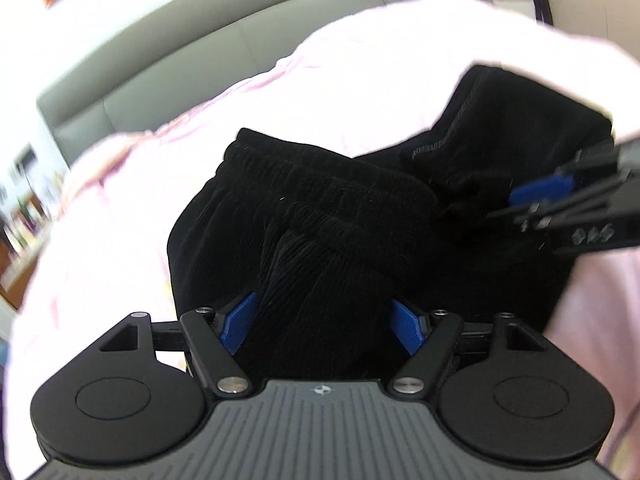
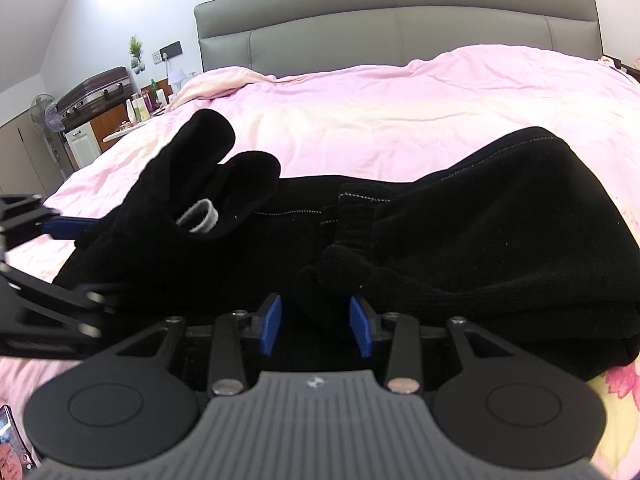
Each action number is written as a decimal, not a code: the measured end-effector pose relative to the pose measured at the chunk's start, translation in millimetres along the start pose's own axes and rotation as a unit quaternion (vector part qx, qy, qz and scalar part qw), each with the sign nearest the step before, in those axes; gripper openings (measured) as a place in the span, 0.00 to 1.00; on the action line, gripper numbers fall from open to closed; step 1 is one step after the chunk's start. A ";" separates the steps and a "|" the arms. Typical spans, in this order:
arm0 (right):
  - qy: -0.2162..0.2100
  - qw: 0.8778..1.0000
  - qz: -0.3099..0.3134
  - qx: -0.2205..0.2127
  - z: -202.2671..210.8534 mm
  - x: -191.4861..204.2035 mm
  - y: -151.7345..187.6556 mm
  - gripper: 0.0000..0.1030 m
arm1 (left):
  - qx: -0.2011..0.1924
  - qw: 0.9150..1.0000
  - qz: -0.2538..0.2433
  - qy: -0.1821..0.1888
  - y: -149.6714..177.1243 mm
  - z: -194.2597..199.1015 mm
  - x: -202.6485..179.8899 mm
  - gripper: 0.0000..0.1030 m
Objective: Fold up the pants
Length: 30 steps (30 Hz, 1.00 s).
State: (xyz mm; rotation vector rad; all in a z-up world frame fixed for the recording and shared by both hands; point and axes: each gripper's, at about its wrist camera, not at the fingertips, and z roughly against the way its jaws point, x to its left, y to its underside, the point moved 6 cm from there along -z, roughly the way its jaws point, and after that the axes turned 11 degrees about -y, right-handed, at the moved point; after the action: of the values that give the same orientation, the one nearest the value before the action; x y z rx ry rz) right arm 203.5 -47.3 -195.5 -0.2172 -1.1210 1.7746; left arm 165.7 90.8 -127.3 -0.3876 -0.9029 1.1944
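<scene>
Black pants (image 2: 460, 240) bunched on the pink bed (image 2: 400, 112). Left hand-held gripper (image 1: 324, 324) wide apart w/ fabric between, prob letting go; right hand-held gripper (image 2: 316, 322) half-closed round a fold, can't tell if it's pinching.

The left wrist view smears the shelf clutter (image 1: 24, 216) beyond the bed's left edge into streaks. Black pants (image 2: 480, 248) bury the bed's near edge. The left gripper (image 2: 52, 264) is cut off at the frame's left side.
</scene>
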 end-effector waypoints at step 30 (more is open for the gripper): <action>-0.211 0.938 -0.234 0.145 -127.9 8.3 -51.5 0.49 | 0.118 0.875 0.445 0.150 81.1 -44.8 107.3 0.94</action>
State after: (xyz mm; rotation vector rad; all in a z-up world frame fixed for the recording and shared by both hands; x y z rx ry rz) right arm 307.3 39.0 -224.6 0.5930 -1.0716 1.5548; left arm 158.5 226.3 -168.1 -0.8116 -0.2652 1.9930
